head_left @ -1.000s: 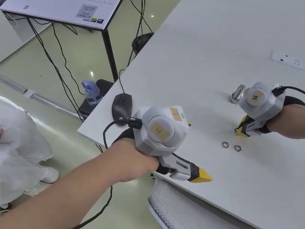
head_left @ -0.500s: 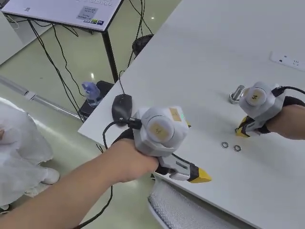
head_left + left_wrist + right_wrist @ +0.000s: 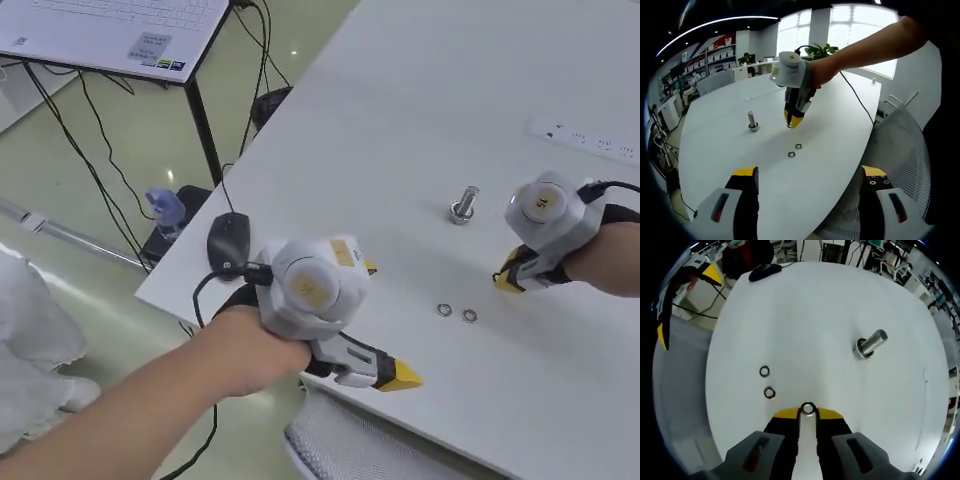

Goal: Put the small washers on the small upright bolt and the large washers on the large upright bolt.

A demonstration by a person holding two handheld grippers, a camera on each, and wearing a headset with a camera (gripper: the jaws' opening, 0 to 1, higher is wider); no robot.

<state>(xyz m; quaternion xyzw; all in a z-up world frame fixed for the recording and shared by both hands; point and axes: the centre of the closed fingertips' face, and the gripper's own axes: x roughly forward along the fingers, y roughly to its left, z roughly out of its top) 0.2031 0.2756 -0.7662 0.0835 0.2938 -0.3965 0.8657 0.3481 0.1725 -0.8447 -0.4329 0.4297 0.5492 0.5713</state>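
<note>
Hovering over the near edge of the white table [image 3: 400,120], the left gripper [image 3: 809,175] shows its jaws spread wide, empty. Past it lie two loose washers [image 3: 444,310]. Farther on, the right gripper [image 3: 808,416] pinches a washer [image 3: 808,408] at its tips, near the upright bolt [image 3: 870,344].

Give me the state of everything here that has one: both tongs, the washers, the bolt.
Left tongs: open, empty.
Right tongs: shut on the held washer.
Held washer: pinched at the tips, off the bolt.
Loose washers: two, flat on the table, apart.
Bolt: upright on the table.
</note>
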